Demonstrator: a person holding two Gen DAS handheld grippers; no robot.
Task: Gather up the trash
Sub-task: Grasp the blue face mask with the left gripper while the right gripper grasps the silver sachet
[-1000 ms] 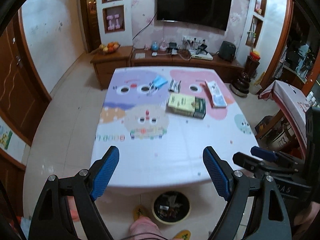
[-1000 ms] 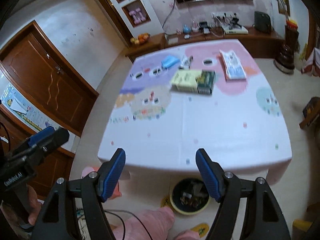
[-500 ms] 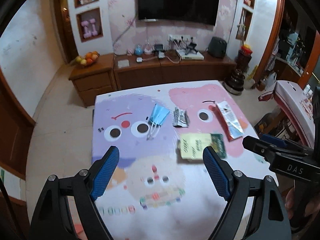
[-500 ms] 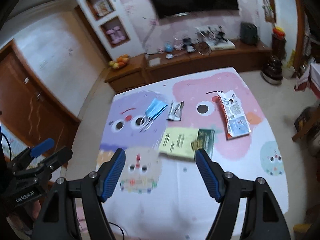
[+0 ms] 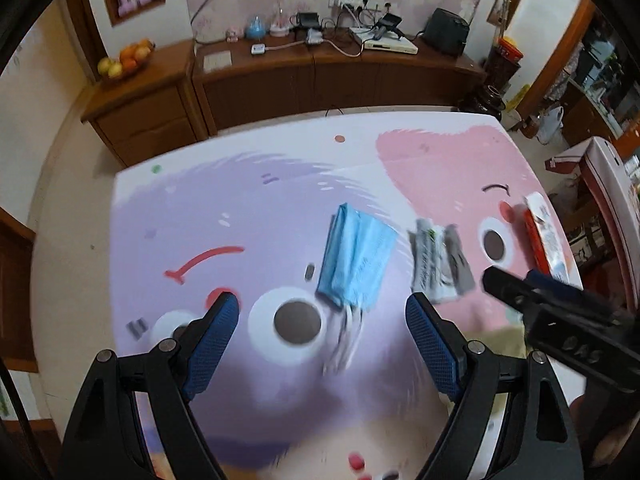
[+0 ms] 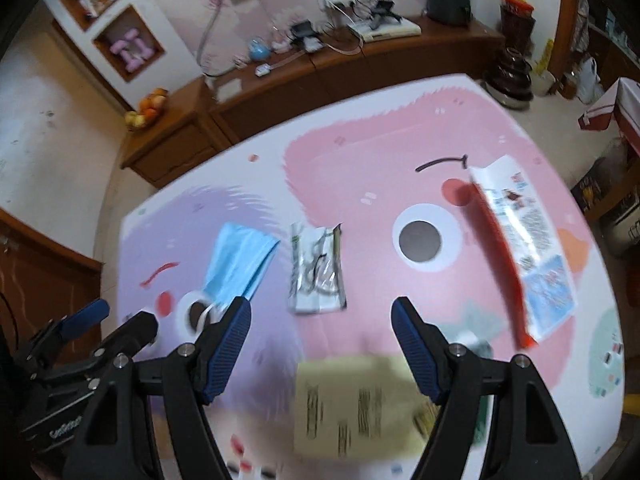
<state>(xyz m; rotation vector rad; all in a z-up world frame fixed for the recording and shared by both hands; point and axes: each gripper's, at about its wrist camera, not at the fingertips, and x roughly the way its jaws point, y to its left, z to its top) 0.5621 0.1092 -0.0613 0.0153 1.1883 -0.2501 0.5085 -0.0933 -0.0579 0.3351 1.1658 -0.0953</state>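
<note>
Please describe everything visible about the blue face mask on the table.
The blue face mask is a soft, pleated, fabric-like rectangle, folded or doubled over, lying flat on the purple part of the cartoon tablecloth. Its white ear loops trail toward the camera. A silver wrapper lies beside it, apart. Nothing grips it.

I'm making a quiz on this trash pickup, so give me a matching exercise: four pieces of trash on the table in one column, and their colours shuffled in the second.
Things:
1. face mask
2. crumpled wrapper
3. long snack packet
4. flat box

Colours:
A. pale yellow with a green end
B. light blue
C. white with a red edge
D. silvery

Pairs: 1-B, 2-D, 3-C, 4-A
</note>
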